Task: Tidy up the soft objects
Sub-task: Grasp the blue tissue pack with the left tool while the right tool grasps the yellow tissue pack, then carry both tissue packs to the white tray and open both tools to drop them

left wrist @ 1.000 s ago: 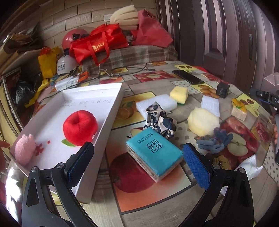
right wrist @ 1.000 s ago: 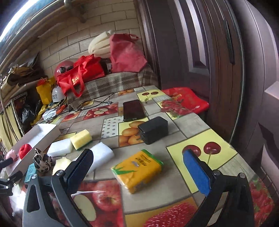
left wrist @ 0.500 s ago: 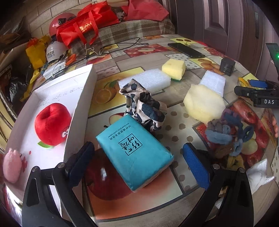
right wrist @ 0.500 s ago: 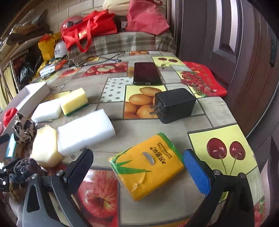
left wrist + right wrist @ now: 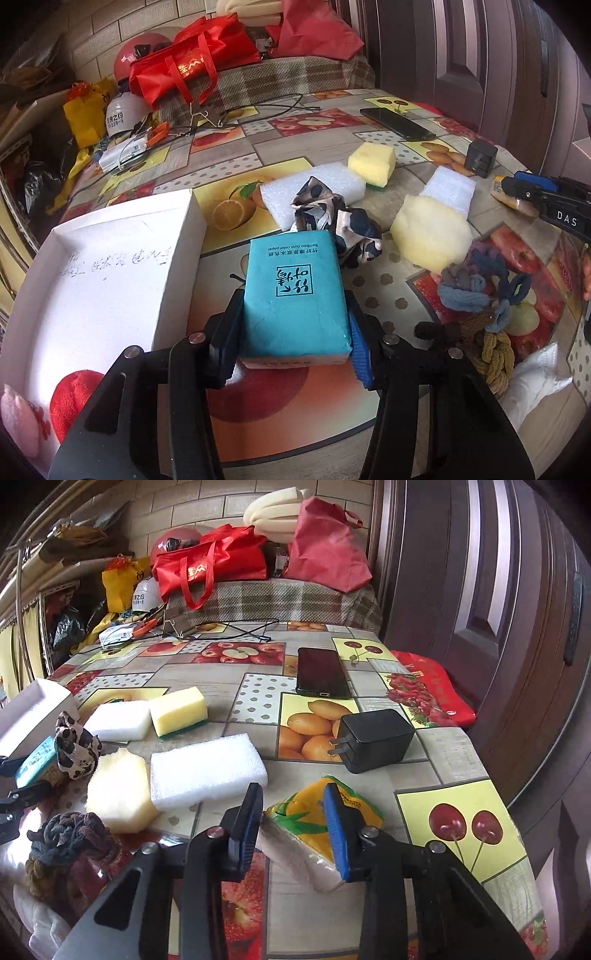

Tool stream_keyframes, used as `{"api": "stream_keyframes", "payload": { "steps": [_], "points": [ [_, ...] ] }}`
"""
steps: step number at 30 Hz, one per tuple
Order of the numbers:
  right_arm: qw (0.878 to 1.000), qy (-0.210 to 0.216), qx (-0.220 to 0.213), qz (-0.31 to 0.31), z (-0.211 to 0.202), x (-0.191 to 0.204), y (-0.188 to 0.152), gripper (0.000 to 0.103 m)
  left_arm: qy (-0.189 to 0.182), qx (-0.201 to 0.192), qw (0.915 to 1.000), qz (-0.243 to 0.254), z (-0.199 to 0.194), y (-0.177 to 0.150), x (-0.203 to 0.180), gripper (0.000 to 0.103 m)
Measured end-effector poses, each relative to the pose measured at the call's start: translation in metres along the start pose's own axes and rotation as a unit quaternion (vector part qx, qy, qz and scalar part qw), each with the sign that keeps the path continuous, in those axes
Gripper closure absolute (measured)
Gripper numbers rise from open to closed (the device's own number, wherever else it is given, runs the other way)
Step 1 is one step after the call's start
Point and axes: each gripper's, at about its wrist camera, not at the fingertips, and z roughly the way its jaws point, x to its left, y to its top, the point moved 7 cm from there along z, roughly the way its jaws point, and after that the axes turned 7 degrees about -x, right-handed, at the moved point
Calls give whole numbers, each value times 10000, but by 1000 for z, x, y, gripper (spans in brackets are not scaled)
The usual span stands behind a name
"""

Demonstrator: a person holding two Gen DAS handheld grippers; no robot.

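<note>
1. Teal tissue pack [image 5: 295, 291] on the fruit-print table [image 5: 332, 140], just right of the white box [image 5: 110, 280], touching the spotted cloth [image 5: 338, 229] behind it.
2. Left gripper [image 5: 293, 343] closing; both pads press the teal pack's sides.
3. Yellow tissue pack [image 5: 314, 834] on the table, far right of the white box [image 5: 33, 709], in front of the black charger [image 5: 375, 738].
4. Right gripper [image 5: 295, 830] clamped tight on the yellow pack; its wrapper is squeezed in.
5. Inside the box: red plush apple [image 5: 79, 400] and pink plush [image 5: 18, 417], both at the near end.
6. Right of the box: two white foam blocks [image 5: 207, 771], yellow sponge [image 5: 179, 710], pale yellow foam lump [image 5: 118, 797], knot of hair ties [image 5: 70, 842].
7. Phone [image 5: 321, 672] beyond the charger, well away from the box.
</note>
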Motion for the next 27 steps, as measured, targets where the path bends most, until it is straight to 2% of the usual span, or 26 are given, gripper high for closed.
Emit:
{"api": "stream_keyframes", "payload": {
  "steps": [1,3,4,5,10,15,16,17,18,19,23,27],
  "points": [
    [9999,45,-35,120,-1,-3,1,65,-29,31,10000,-34,1,0,2,53],
    [9989,101,-158,431,-6,-13,2,34,-93,112,9998,-101,5,-2,3,53],
    [9981,125,-159,579,-8,-18,0,9,-125,149,9997,-117,6,-2,3,53],
    [9975,122,-134,686,-10,-23,-2,3,-155,181,9996,-122,8,-3,3,53],
    [9963,33,225,827,-7,-32,-13,3,-273,262,9993,-66,11,-4,-3,53],
    [9956,-16,776,531,19,-19,-20,3,-347,265,9990,-74,11,-4,-5,53],
    [9955,-25,852,423,24,-15,-20,6,-377,261,9989,-74,11,-4,-5,53],
    [9953,-31,920,313,28,-12,-21,30,-420,245,9988,-82,11,-3,-6,53],
    [9948,-8,986,247,31,-9,-22,44,-448,209,9987,-100,9,-3,-6,53],
    [9951,20,961,222,30,-8,-22,54,-454,158,9988,-119,7,-2,-5,54],
    [9983,19,513,278,13,-12,-13,54,-350,-219,9991,-117,-7,3,-2,54],
    [9972,9,-560,504,-26,-17,4,54,58,-942,9955,122,-36,11,-6,53]
  ]
}}
